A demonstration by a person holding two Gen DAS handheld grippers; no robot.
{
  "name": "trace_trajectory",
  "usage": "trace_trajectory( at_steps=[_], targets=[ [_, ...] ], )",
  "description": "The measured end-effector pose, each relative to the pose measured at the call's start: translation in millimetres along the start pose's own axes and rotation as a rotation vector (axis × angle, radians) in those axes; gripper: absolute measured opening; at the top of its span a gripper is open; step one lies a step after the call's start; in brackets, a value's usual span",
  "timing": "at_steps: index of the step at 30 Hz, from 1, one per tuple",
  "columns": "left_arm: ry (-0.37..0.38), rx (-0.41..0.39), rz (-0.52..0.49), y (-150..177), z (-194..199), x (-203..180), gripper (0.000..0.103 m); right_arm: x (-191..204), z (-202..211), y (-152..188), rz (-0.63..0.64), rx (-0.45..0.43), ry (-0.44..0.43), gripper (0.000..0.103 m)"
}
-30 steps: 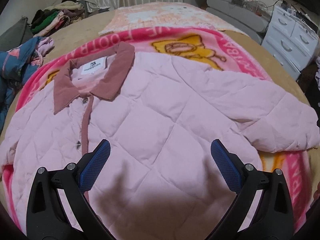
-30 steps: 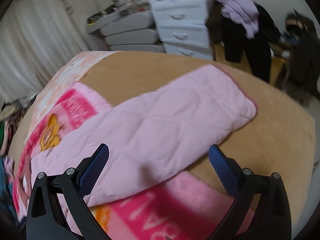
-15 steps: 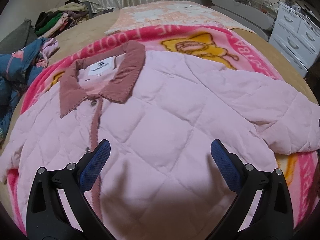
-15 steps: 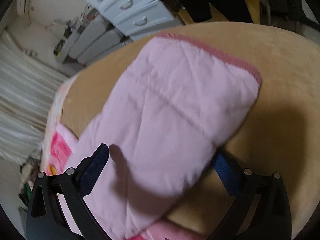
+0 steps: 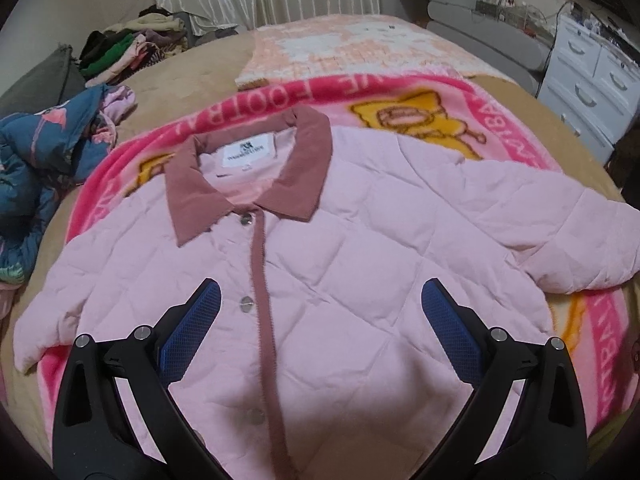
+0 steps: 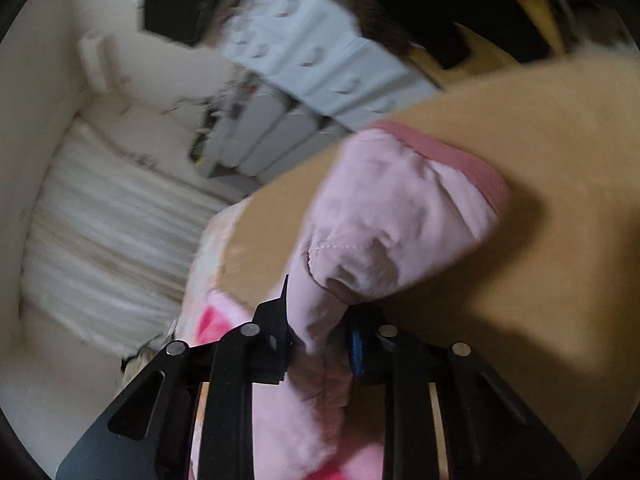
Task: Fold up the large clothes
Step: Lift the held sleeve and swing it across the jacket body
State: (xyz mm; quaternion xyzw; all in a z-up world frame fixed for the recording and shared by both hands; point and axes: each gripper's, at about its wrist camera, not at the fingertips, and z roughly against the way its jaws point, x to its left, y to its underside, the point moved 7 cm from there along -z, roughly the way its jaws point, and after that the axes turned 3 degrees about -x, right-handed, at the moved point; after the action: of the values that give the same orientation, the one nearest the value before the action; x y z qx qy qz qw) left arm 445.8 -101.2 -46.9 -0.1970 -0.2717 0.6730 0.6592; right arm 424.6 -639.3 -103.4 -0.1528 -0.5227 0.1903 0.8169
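The jaws of the right gripper (image 6: 320,344) have just been closing and are now clamped on the sleeve (image 6: 400,216) of the pink quilted jacket (image 5: 340,280), whose padded cloth is bunched between the pads and lifted off the tan bed cover (image 6: 540,160); a darker pink band is seen at the cuff. The jaws of the left gripper (image 5: 316,320) are held wide apart above the jacket front, with nothing between them. The jacket is laid face up and buttoned on a pink cartoon blanket (image 5: 400,92) on the bed, its dusty-rose collar (image 5: 308,168) spread open around a white label. A matching placket runs down the front past metal snaps
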Motion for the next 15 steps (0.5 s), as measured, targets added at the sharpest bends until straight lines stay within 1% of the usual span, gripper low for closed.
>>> trace_trajectory(
  at_steps=[1,4,8,11,15],
  targets=[
    [0.008,-0.006,0.009,-1,4,3,0.094,22,9,0,0.047,-0.007,-0.034,0.021],
    [0.02,-0.031,0.027,-6,20,15,0.094,67,31,9,0.134,-0.002,-0.113,0.02],
    [0.008,-0.058,0.043,-10,35,35,0.094,123,65,23,0.275,-0.014,-0.194,0.02],
    [0.006,-0.067,0.058,-13,44,52,0.094,158,83,40,0.376,-0.011,-0.221,0.02],
    [0.011,-0.09,0.078,-17,58,75,0.094,207,92,62,0.51,0.0,-0.248,0.02]
  ],
)
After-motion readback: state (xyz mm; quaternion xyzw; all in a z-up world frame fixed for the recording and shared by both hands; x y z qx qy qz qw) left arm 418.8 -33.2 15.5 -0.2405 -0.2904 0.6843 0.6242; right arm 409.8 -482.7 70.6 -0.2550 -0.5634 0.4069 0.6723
